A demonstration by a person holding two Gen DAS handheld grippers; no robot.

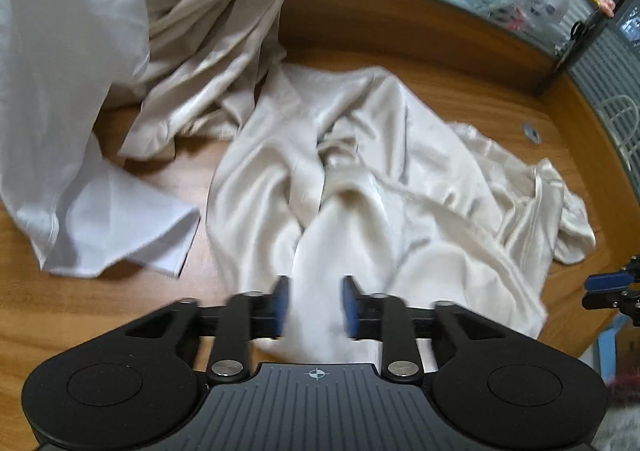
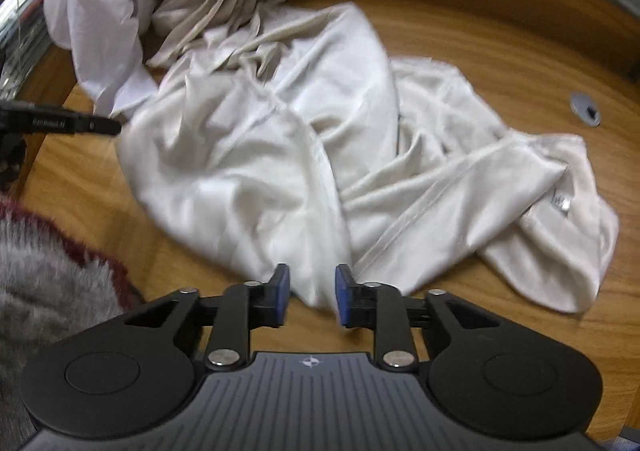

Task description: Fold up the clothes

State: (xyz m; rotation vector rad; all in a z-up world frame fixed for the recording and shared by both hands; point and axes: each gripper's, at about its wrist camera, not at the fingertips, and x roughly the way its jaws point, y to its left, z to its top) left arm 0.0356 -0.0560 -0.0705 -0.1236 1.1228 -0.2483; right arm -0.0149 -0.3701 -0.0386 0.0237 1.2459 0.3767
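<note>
My left gripper (image 1: 315,307) sits part open, fabric of the cream garment (image 1: 360,179) running between its blue pads, not pinched. My right gripper (image 2: 308,293) is also released, at the garment's near edge. It sprawls mid-table (image 2: 500,31); bare wood far right, a white cloth (image 1: 60,91) heaped far left.

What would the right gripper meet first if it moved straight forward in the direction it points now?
Most likely the cream garment. Its near edge lies just ahead of the right gripper, whose jaws stand open and empty above the wooden table. Depth is hard to judge.
</note>
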